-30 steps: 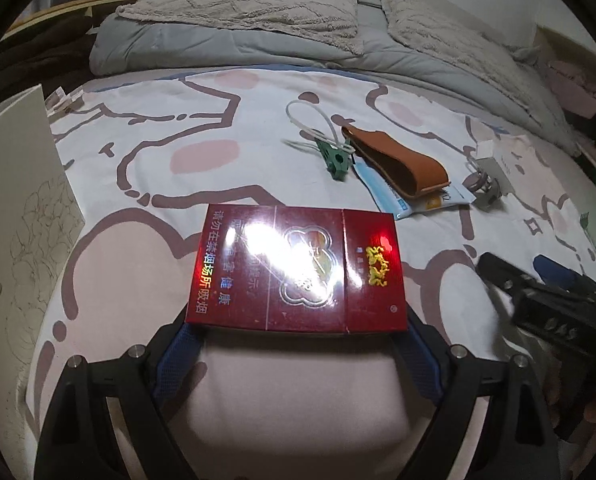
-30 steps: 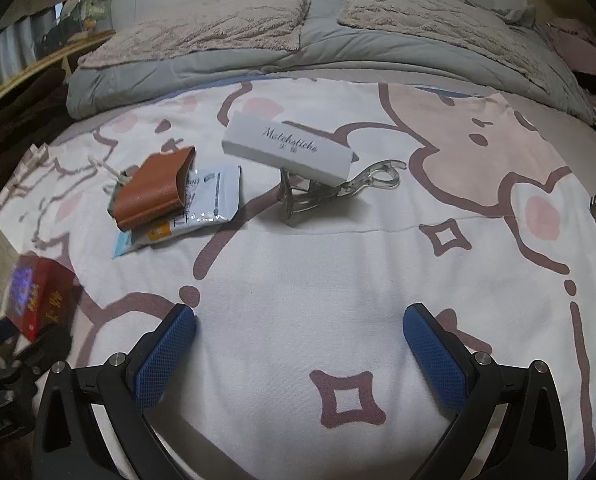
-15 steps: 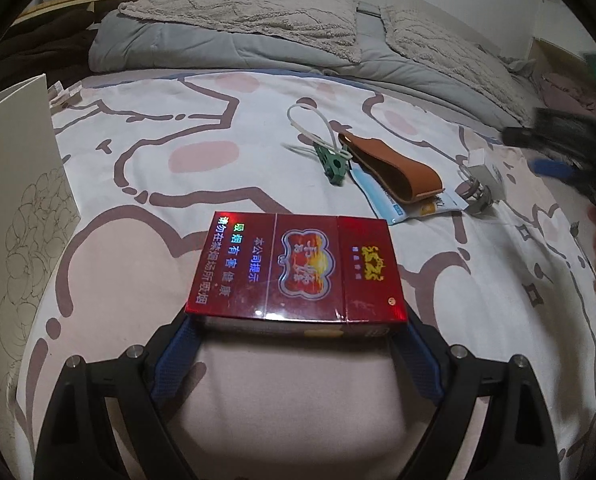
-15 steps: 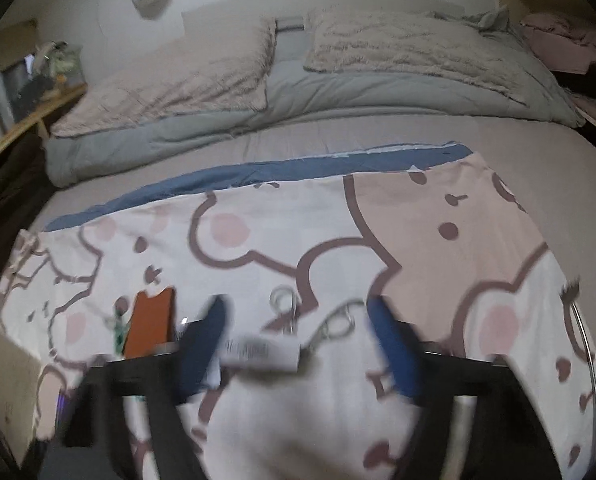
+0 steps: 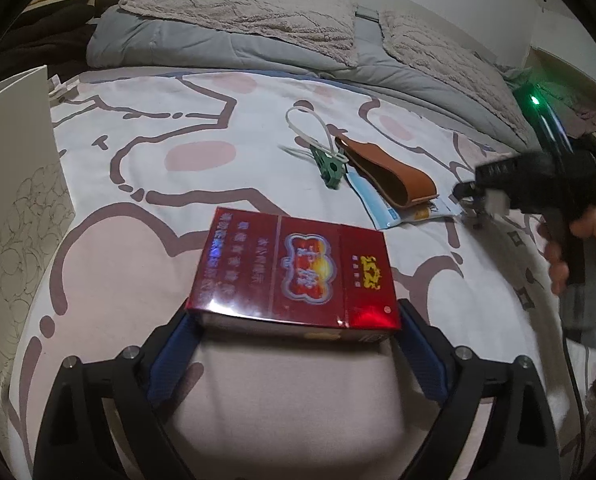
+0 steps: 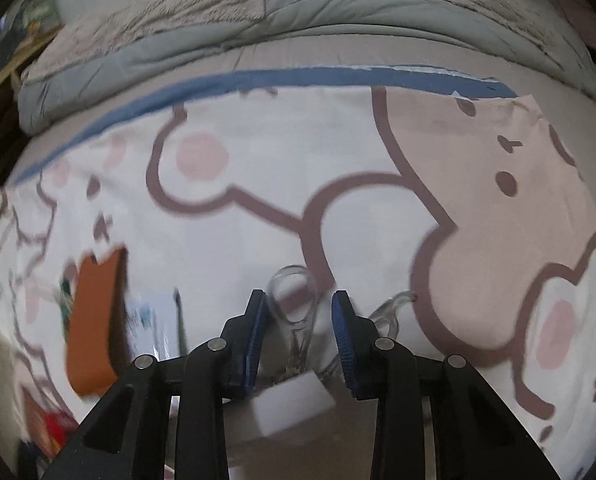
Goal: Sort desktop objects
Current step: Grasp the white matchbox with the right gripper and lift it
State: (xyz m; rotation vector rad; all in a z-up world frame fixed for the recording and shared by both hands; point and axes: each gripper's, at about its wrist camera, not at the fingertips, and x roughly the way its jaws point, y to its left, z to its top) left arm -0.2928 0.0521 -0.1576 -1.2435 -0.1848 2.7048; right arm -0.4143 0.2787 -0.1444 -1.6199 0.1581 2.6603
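My left gripper (image 5: 294,328) is shut on a red cigarette box (image 5: 294,272) and holds it above the bedsheet. My right gripper (image 6: 299,320) hovers over a white box (image 6: 294,404) and a metal eyelash curler (image 6: 294,300); its jaws stand partly closed with the curler's loop between them, not gripping. The same gripper shows blurred in the left wrist view (image 5: 537,184). A brown leather case (image 5: 385,174) lies on a blue packet (image 5: 401,208), with a green tag on a white cord (image 5: 329,164) beside it. The case also shows in the right wrist view (image 6: 94,320).
A cream cardboard box (image 5: 14,184) stands at the left. Grey duvet and knitted pillows (image 5: 258,20) lie at the back of the bed. The patterned sheet (image 5: 158,152) is soft and uneven.
My right gripper swung up and then down over the white box and curler, and its jaws narrowed. My left gripper lifted and tilted the red box slightly.
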